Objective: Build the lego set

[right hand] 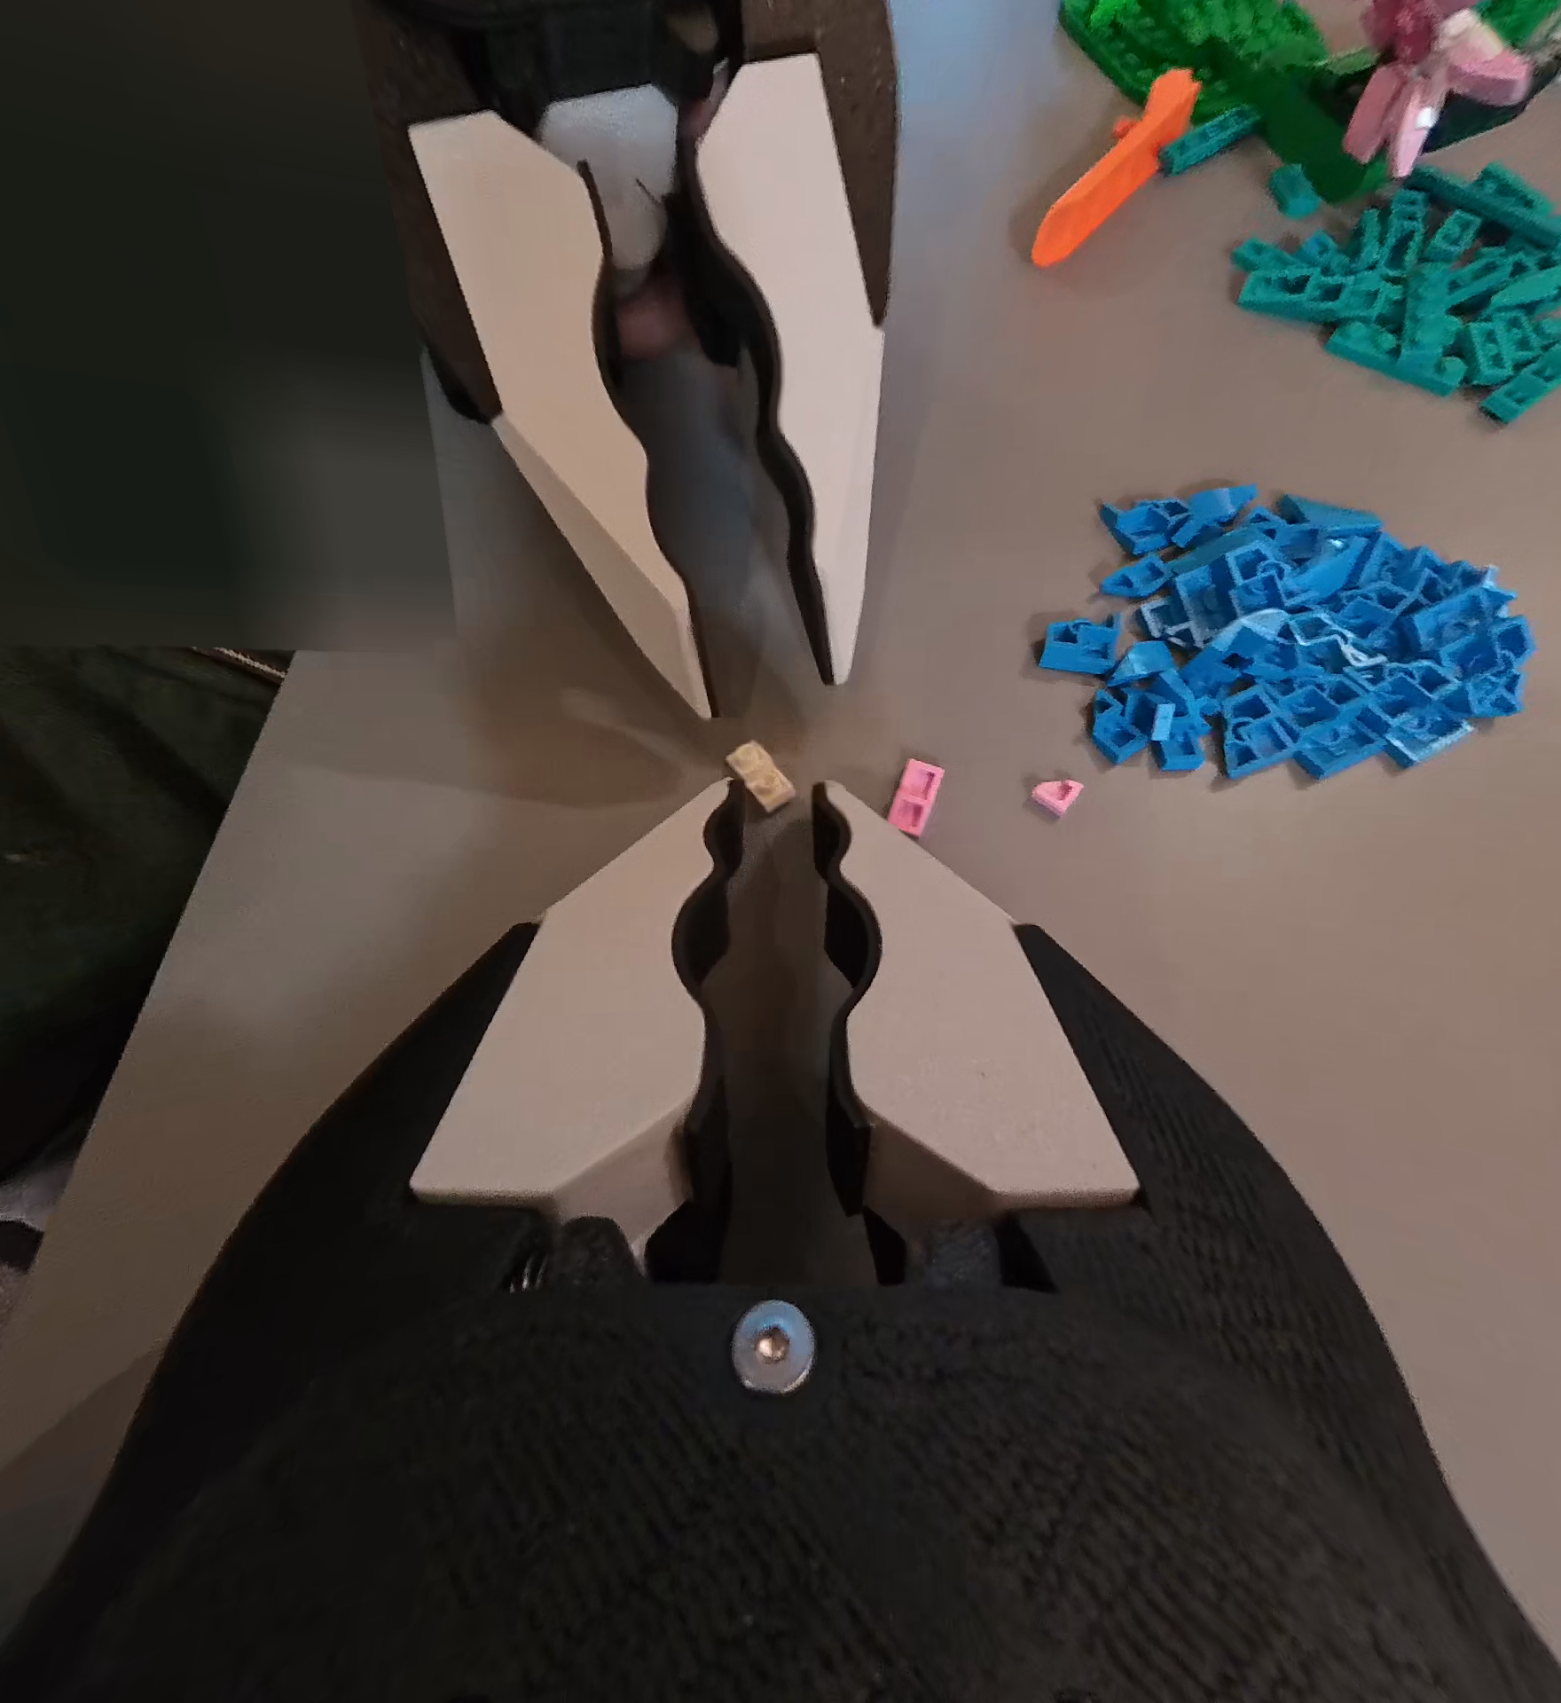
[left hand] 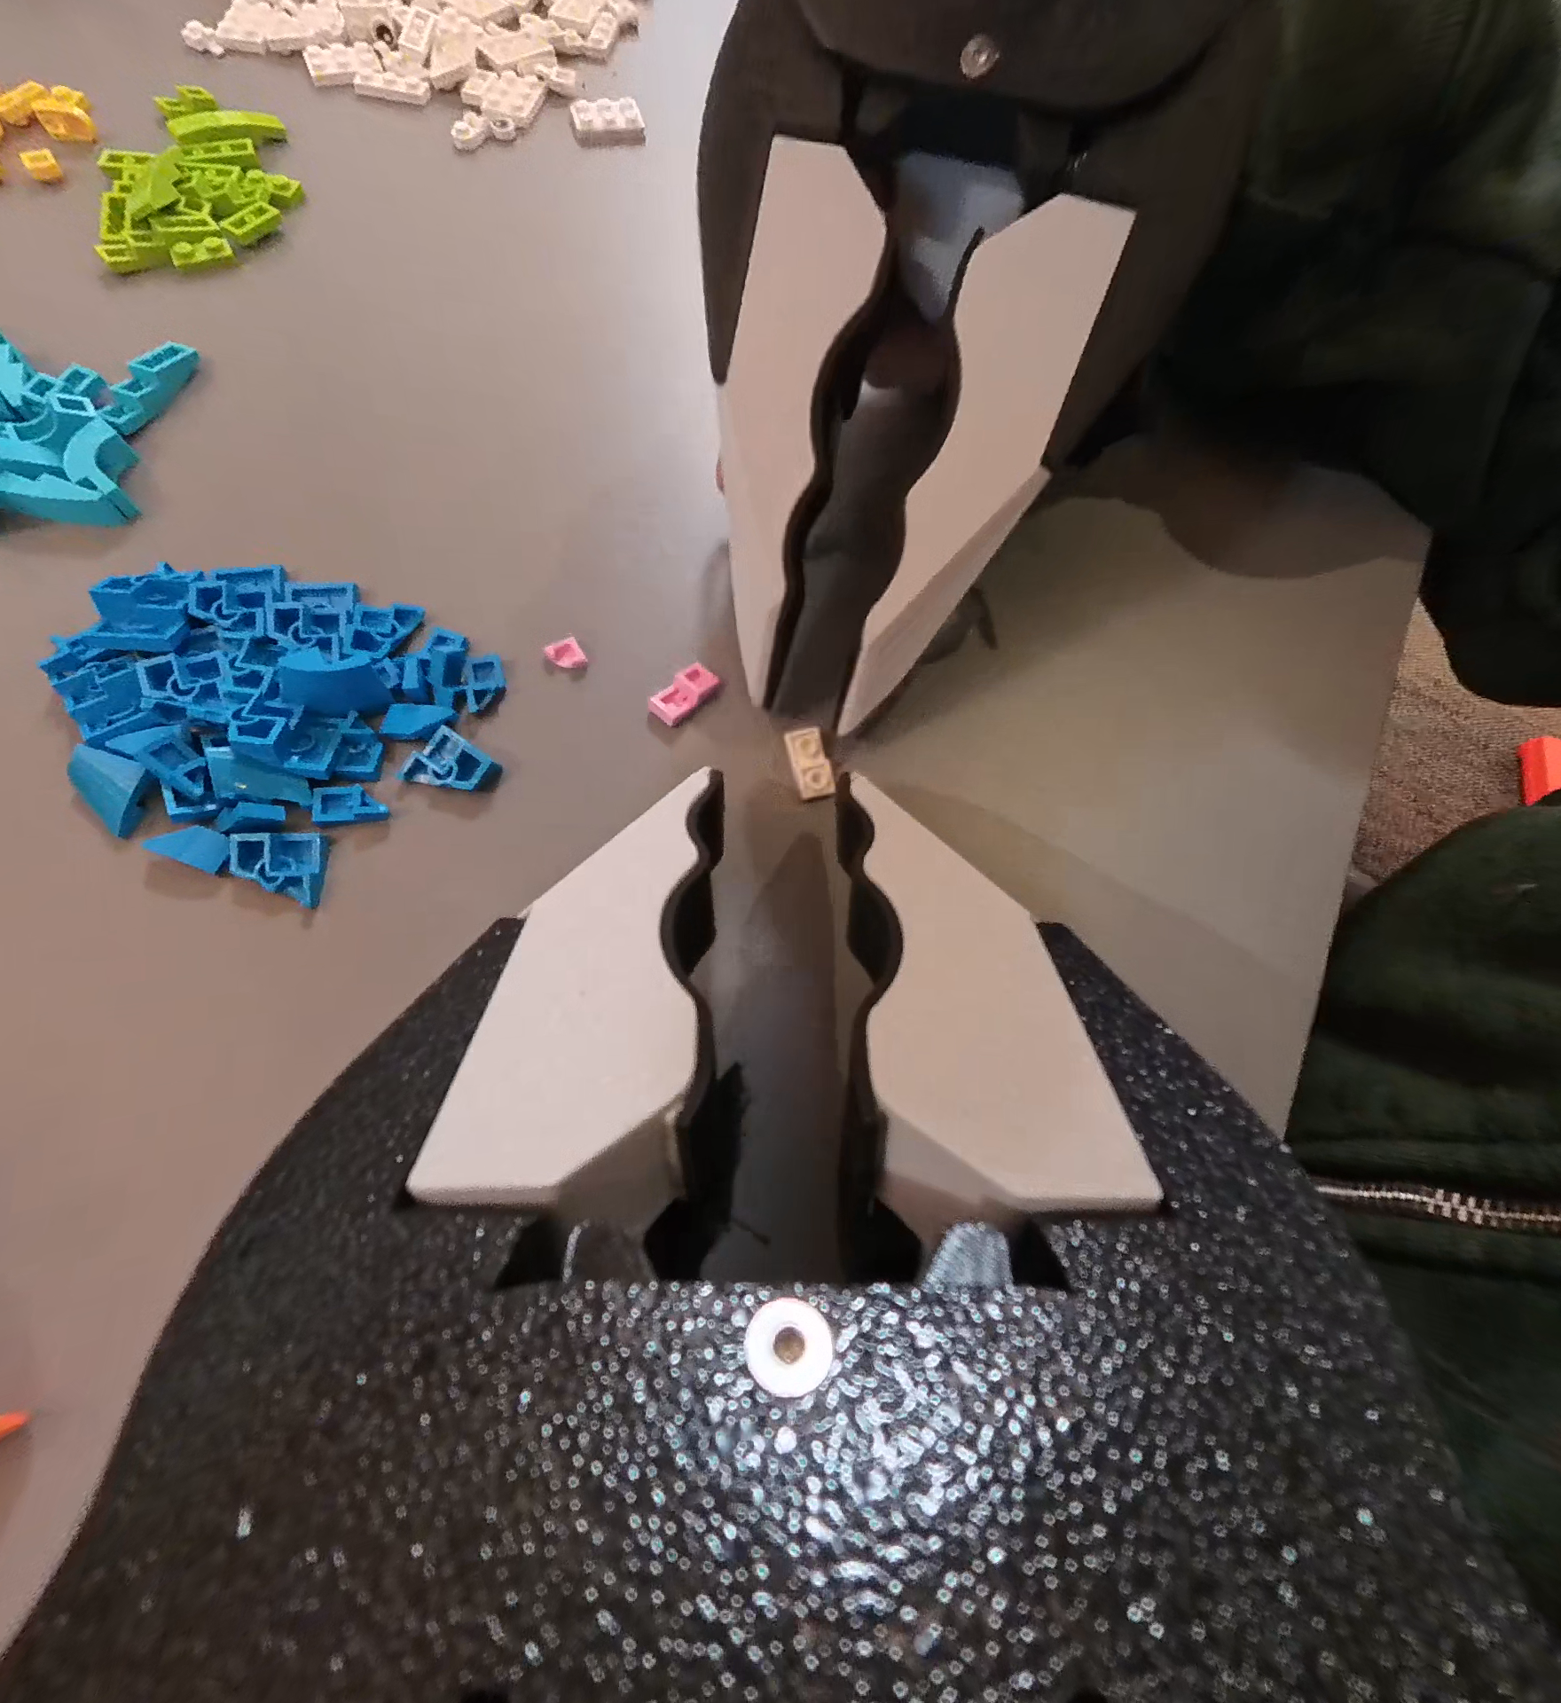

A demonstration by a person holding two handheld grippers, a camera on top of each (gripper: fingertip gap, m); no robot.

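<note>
**Two grippers meet over one small tan plate**

I have both grippers nose to nose above a tan two-stud plate (left hand: 811, 763) lying on the counter (left hand: 500, 442), near its edge. My left gripper (left hand: 781, 783) stands narrowly parted with the plate just ahead of its tips; my right gripper (right hand: 772, 794) is also parted a little, the plate (right hand: 761, 776) at its left fingertip. Neither holds it, as far as I can judge.

To do this well, I would let one gripper take the plate by its long sides, squarely and low, and keep the other back.

The counter is plain grey-brown. Two pink pieces (left hand: 683, 695) lie just beside, a blue pile (left hand: 252, 710) further off, with turquoise, lime, yellow and white heaps beyond.
</note>
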